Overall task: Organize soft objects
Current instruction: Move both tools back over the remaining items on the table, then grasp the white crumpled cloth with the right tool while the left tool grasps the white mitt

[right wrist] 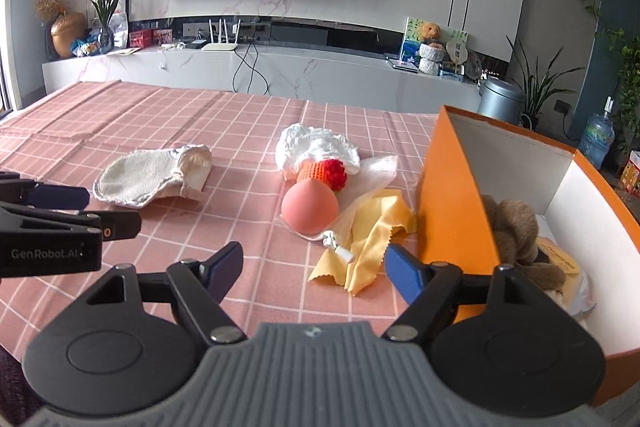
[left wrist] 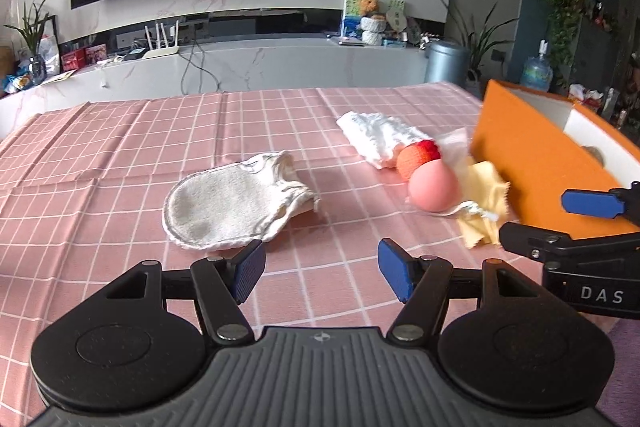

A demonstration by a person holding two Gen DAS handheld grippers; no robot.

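A cream mitt (left wrist: pixel 236 203) (right wrist: pixel 152 179) lies on the pink checked tablecloth (left wrist: pixel 120 155). To its right lie a white fluffy cloth (left wrist: pixel 380 139) (right wrist: pixel 316 147), an orange-red knitted piece (left wrist: pixel 420 157) (right wrist: pixel 326 175), a pink sponge ball (left wrist: pixel 433 187) (right wrist: pixel 309 207) and a yellow cloth (left wrist: pixel 484 203) (right wrist: pixel 372 231). An orange box (left wrist: pixel 536 163) (right wrist: pixel 452 195) at the right holds a brown plush toy (right wrist: pixel 516 231). My left gripper (left wrist: pixel 320 271) is open and empty, just in front of the mitt. My right gripper (right wrist: pixel 314 271) is open and empty, in front of the yellow cloth.
A clear plastic pouch (right wrist: pixel 376 167) with a drawstring lies under the ball and cloths. The right gripper shows at the right of the left wrist view (left wrist: pixel 560 223); the left one shows at the left of the right wrist view (right wrist: pixel 76 211). A TV console stands behind the table.
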